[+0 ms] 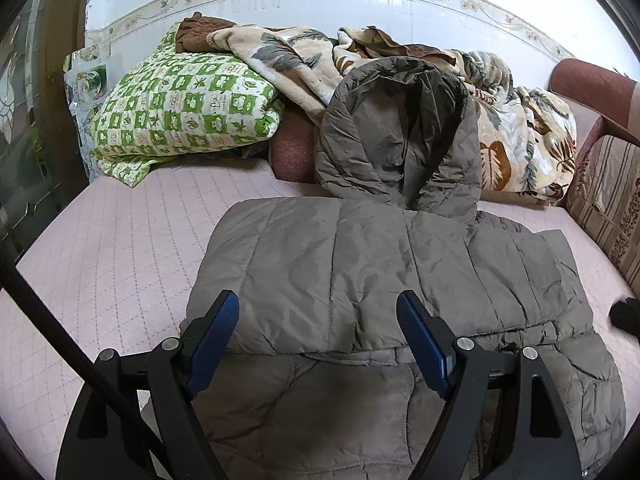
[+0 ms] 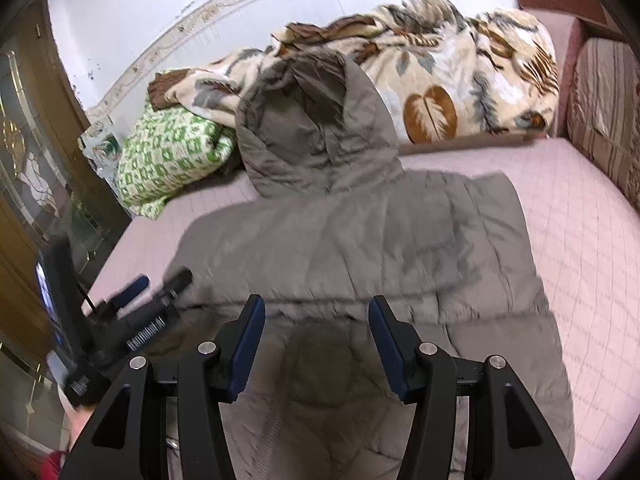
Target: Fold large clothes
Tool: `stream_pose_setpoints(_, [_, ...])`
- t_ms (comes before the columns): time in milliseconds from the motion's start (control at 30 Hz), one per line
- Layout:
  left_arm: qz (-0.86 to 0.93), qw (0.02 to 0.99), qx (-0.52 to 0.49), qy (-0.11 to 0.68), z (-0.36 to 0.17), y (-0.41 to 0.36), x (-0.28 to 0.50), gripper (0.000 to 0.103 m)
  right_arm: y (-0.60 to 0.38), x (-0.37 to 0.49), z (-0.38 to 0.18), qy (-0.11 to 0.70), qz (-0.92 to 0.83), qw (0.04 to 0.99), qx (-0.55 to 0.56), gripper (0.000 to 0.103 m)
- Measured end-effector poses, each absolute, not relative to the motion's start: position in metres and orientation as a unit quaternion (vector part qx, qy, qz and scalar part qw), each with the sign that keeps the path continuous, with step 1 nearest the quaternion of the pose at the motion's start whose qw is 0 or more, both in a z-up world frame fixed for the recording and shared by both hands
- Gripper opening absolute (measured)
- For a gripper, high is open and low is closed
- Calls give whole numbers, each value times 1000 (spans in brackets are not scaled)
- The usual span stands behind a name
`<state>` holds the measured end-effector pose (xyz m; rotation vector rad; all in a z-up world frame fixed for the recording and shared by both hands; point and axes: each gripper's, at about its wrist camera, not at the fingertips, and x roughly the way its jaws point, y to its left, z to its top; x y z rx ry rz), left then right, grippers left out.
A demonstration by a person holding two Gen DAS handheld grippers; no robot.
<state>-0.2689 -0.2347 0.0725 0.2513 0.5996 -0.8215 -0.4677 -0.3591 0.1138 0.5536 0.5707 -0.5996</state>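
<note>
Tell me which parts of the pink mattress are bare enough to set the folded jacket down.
Bare pink mattress lies between the grey jacket and the green checked quilt. More lies between the jacket and the striped cushion on the other side. The back is crowded: the hood leans against the leaf-print blanket along the wall.

A grey padded jacket (image 1: 360, 264) lies folded on a pink quilted bed (image 1: 112, 248), its hood (image 1: 400, 132) propped against a leaf-print blanket (image 1: 520, 132). The left claw (image 1: 318, 310) hovers above, jaws apart and empty. A green checked quilt (image 1: 180, 108) sits behind.
</note>
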Motion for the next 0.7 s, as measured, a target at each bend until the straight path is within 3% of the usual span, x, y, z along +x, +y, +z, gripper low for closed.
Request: stream_pose_setpoints(700, [-390,858,111,316,63,-241,-250,80,-494,-348,235,264,-339,862,269,63])
